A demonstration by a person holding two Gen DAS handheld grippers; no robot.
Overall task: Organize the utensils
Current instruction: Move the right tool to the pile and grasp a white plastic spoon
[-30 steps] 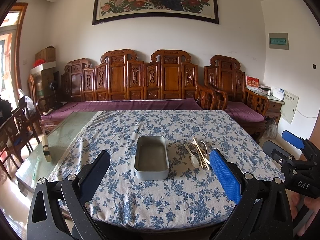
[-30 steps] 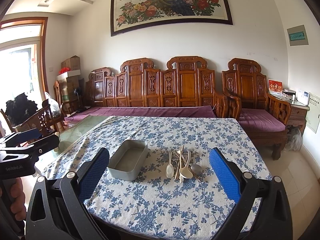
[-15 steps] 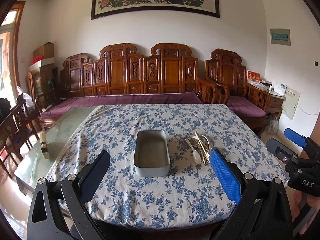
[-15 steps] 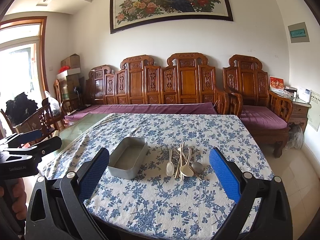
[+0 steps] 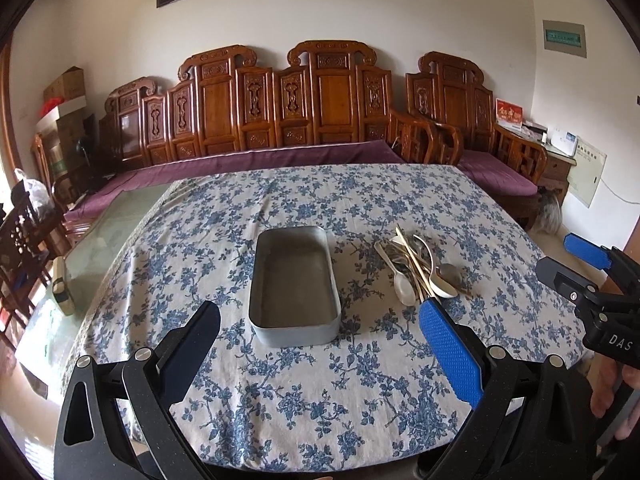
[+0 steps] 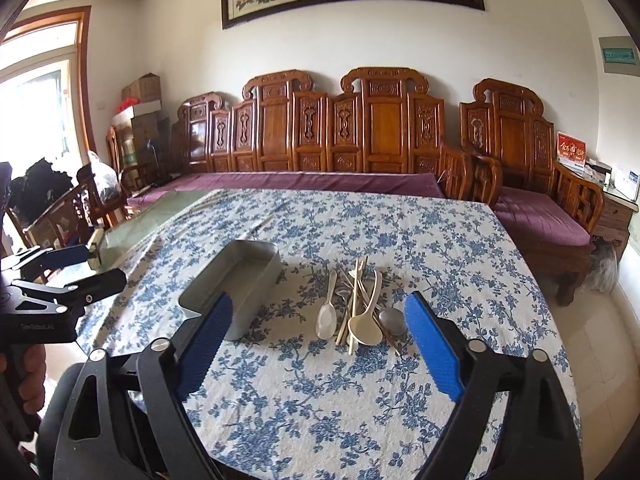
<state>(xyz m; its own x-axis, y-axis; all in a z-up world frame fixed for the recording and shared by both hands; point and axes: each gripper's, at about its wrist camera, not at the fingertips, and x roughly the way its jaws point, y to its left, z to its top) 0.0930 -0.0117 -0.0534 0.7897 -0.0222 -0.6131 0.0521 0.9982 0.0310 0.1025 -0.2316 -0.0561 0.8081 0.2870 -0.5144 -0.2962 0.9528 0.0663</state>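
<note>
- Both tongs have dropped closer over the bench (image 5: 320,408).
- Left tongs (image 5: 320,344) spread wide, metal tin (image 5: 294,286) ahead between them.
- Right tongs (image 6: 318,344) closing, empty; spoons and chopsticks (image 6: 356,308) just ahead.

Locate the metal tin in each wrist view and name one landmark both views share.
Left wrist view: metal tin sits centre, lengthwise, left of the utensil pile.
Right wrist view: metal tin sits left of centre, angled, partly behind a gripper finger.
Shared landmark: the carved wooden bench behind the table.

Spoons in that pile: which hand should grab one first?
Probably the right. The right tool frames the spoons, its jaws closing, nothing between them. The left tool faces the empty tin.
</note>
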